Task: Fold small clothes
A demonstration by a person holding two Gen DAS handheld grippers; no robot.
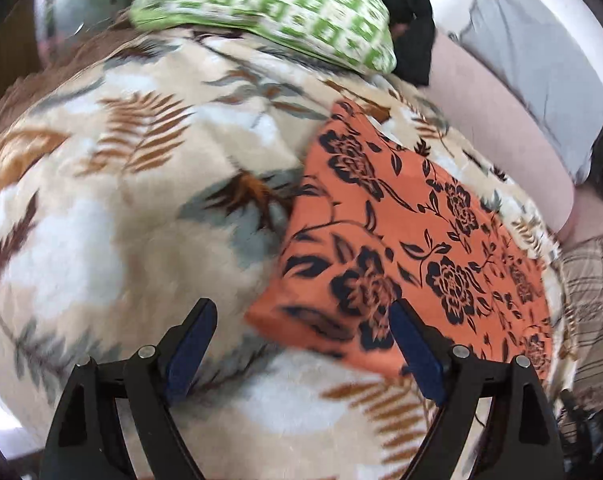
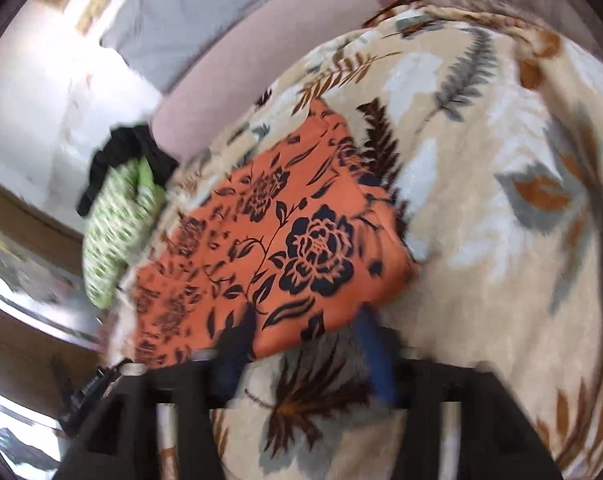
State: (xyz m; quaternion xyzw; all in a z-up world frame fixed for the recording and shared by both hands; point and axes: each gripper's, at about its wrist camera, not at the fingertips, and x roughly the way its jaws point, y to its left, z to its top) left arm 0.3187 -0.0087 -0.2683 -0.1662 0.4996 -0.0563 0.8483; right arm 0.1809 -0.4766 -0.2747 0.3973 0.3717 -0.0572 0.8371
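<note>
Your left gripper point(image 1: 301, 312) stands wide and empty over the near corner of the folded orange floral cloth point(image 1: 417, 248), which lies flat on the leaf-print blanket point(image 1: 141, 220) below the green checked pillow point(image 1: 269, 4), while your right gripper point(image 2: 305, 328), blurred, gapes at the cloth's near edge, gripping nothing.

The leaf-print blanket point(image 1: 101, 208) lies bare and wide beside the folded orange floral cloth point(image 1: 413, 248), leaving open room there. At the bed's far end a green checked bundle point(image 1: 269, 8) and a black garment point(image 1: 413, 20) just beside it block the way. A pink mattress edge point(image 1: 501, 112) borders the cloth's other side.
</note>
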